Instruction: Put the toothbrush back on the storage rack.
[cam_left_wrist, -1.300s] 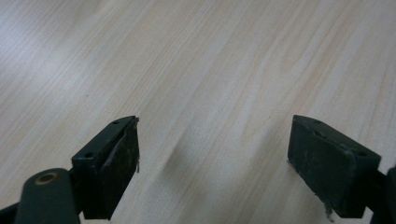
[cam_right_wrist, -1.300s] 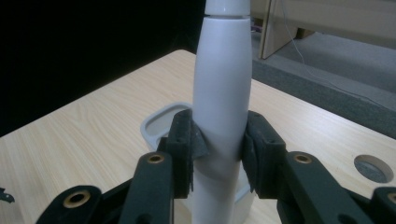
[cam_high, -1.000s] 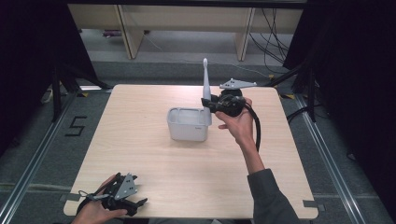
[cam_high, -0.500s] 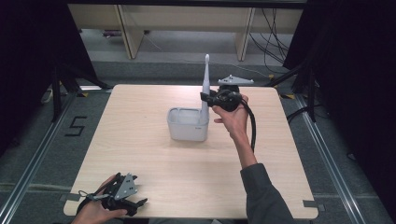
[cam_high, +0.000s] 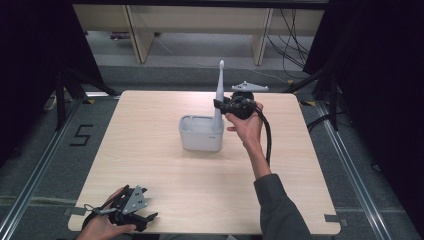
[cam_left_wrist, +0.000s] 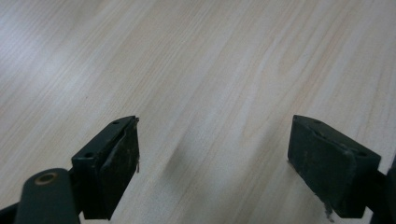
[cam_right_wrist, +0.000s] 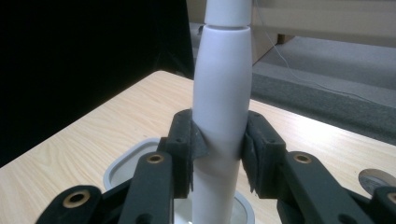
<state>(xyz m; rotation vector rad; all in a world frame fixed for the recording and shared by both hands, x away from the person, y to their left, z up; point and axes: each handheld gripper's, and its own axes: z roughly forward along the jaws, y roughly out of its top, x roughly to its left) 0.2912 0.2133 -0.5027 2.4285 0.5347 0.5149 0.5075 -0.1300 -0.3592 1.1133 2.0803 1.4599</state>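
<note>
You have carried the tall white plastic electric toothbrush (cam_right_wrist: 221, 116), clamped upright between your right gripper's (cam_right_wrist: 219, 151) jaws, over the pale grey plastic holder (cam_high: 200, 135), so lowering it seems next, while your left gripper (cam_left_wrist: 212, 158) rests wide open, empty.

Right gripper (cam_high: 218, 104) raised, fingers (cam_right_wrist: 187, 144) clamped, left gripper (cam_high: 131, 214) resting, gaping

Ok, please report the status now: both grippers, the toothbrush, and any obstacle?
Right gripper shut on electric toothbrush, upright, lower end in white holder. Left gripper open, over bare table near front edge. Nothing in the way.
</note>
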